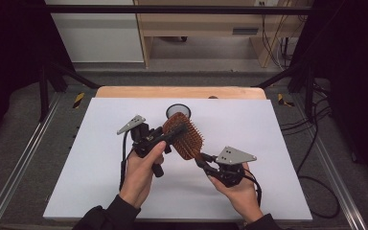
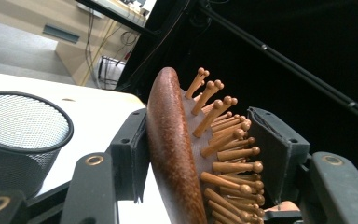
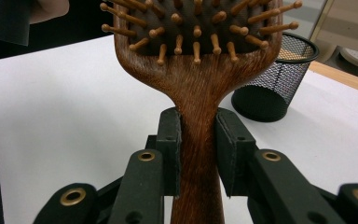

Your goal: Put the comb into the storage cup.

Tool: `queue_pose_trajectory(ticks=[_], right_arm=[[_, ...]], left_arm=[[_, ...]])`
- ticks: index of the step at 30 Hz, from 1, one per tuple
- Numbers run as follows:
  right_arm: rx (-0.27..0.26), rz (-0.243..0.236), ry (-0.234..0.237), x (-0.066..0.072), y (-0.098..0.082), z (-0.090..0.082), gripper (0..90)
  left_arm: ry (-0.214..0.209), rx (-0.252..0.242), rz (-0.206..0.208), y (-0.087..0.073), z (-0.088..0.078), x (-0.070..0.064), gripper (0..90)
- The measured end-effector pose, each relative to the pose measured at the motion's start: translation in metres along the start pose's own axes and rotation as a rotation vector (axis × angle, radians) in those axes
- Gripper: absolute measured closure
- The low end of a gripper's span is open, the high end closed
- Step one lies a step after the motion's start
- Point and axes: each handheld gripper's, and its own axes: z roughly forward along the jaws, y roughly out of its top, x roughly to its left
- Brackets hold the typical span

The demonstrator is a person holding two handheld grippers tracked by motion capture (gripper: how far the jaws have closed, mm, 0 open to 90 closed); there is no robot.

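Both of my hands came in from the near edge of the bench (image 1: 100, 191), each holding a gripper. My right gripper (image 3: 198, 140) was pinching the hairbrush (image 1: 184, 136) by its wooden handle, one pad pressed against each side of the narrow neck just below the head. That kept the brush lifted above the white bench top, its head slanting up and away from me toward the far side.

My left gripper (image 2: 200, 149) reached in from the left with the brush head between its jaws. One pad lay against the smooth wooden back; the other stood at the tips of the bristles, and I could not tell whether it touched them.

Behind the brush, near the far edge of the bench, a black mesh cup (image 1: 178, 111) stood upright.
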Motion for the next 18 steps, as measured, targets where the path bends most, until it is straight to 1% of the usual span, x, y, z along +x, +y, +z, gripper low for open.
queue_pose_trajectory(ticks=[5, 11, 13, 15, 18], right_arm=[[0.005, -0.001, -0.003, 0.0004, -0.0005, 0.0007, 72.6], [0.018, -0.007, -0.009, 0.0014, -0.0018, 0.0028, 72.6], [0.021, -0.01, -0.014, 0.0015, -0.002, 0.0029, 72.7], [0.021, -0.011, -0.015, 0.0018, -0.0021, 0.0031, 72.6], [0.023, -0.012, -0.017, 0.0022, -0.0022, 0.0035, 72.7]], left_arm=[[0.008, 0.003, -0.013, -0.0007, 0.0011, -0.0004, 42.8], [0.024, 0.01, -0.012, -0.0026, 0.0022, -0.0015, 43.7], [0.03, 0.007, -0.019, -0.0032, 0.0018, -0.0023, 44.6], [0.025, -0.003, -0.033, -0.0033, 0.002, -0.003, 45.7], [0.024, -0.001, -0.029, -0.0035, 0.0016, -0.0042, 48.0]])
